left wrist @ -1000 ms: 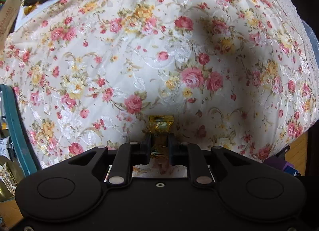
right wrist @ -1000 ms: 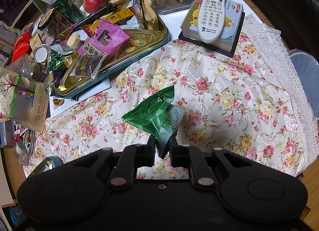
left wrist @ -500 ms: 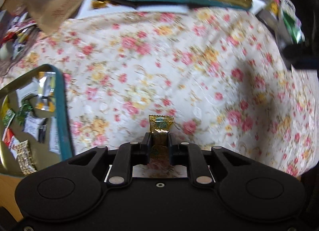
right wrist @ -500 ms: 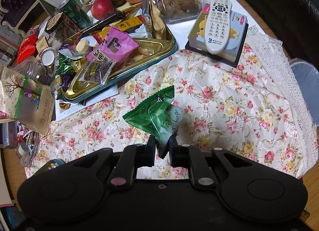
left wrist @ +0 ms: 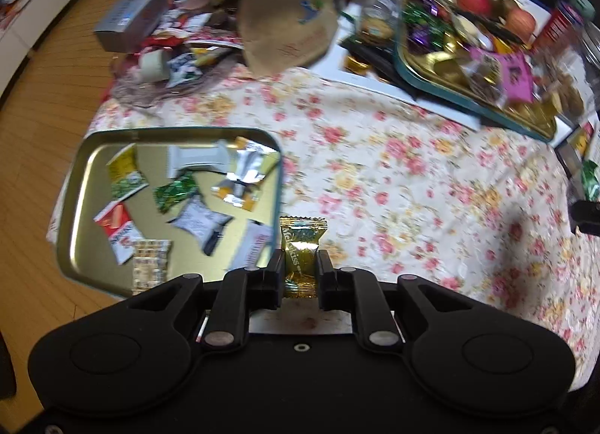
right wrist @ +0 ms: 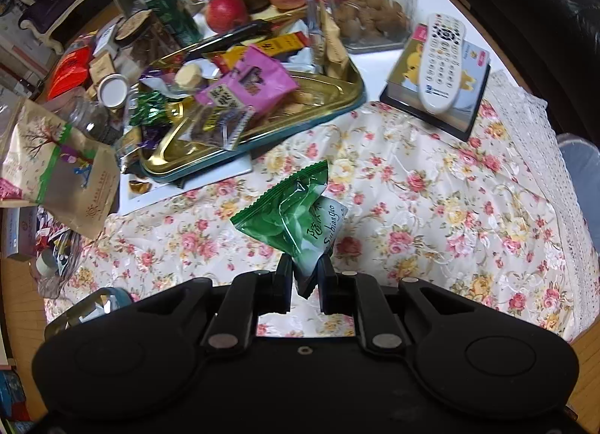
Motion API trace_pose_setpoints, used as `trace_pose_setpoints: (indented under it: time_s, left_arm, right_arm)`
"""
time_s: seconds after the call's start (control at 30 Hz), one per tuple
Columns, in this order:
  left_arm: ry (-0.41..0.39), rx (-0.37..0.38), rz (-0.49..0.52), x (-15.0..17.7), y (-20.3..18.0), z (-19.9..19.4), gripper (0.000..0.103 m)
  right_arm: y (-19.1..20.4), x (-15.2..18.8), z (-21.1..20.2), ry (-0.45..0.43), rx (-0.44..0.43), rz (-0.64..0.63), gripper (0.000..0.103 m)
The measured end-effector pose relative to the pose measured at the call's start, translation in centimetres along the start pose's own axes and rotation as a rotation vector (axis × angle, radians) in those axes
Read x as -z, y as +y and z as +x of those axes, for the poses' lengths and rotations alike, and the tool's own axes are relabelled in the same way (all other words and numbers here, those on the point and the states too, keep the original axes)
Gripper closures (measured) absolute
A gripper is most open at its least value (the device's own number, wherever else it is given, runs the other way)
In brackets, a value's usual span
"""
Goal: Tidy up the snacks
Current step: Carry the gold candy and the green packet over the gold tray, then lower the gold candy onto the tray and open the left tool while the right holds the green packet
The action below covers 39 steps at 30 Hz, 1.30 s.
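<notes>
Left wrist view: the left gripper (left wrist: 300,271) is clamping a small gold foil-wrapped candy (left wrist: 301,246) between nearly closed jaws, pinching the wrapper's lower half while the crimped top edge is projecting forward. The candy is hanging above the floral tablecloth (left wrist: 412,179), just beside the right rim of the shallow gold rectangular tin tray with a teal edge (left wrist: 75,216), which is already holding several small snack packets. The foil is likely light, thin and slippery, with a firmer core inside; gripping across the filled middle, as here, is judged more secure than holding the crimped seam.

In the right wrist view, the right gripper (right wrist: 304,276) is holding a green plastic snack pouch (right wrist: 296,216) by one bottom corner, jaws almost fully closed. The pouch is standing tilted over the tablecloth, well apart from the cluttered gold tray (right wrist: 337,106) beyond. Being soft and air-filled, it is liable to swing or slip from that corner hold.
</notes>
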<state>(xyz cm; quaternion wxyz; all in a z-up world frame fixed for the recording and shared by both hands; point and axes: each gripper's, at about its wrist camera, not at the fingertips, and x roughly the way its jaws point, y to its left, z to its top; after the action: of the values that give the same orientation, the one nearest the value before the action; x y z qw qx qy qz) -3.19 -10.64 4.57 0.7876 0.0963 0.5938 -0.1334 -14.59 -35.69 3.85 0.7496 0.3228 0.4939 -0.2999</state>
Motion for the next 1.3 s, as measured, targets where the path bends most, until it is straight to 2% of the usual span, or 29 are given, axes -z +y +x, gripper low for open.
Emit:
trace_pose_setpoints:
  time_s: [0.27, 0.43, 0.63, 0.83, 1.13, 1.3]
  left_arm:
    - [-0.029, -0.035, -0.214, 0.4, 6.3, -0.2, 0.081]
    - [-0.082, -0.084, -0.293, 0.1, 9.2, -0.6, 0.081]
    - [-0.053, -0.101, -0.386, -0.3, 13.0, 0.5, 0.081]
    - [-0.048, -0.132, -0.411, -0.4, 14.8, 1.3, 0.081]
    - [-0.053, -0.132, -0.415, -0.7, 16.2, 1.5, 0.08]
    - [-0.054, -0.09, -0.451, -0.5, 16.8, 1.4, 0.08]
  right_arm:
    - [3.4, 1.1, -0.6, -0.012, -0.031, -0.069, 0.089]
    - [5.7, 2.0, -0.6, -0.021, -0.042, -0.126, 0.089]
    - [8.4, 3.0, -0.1, -0.009, -0.073, -0.193, 0.089]
    - [11.0, 4.0, 0.0, -0.01, -0.109, -0.261, 0.089]
    - [15.5, 6.7, -1.1, 0.042, -0.35, -0.428, 0.089]
    - [17.7, 8.8, -1.8, 0.008, -0.374, -0.529, 0.089]
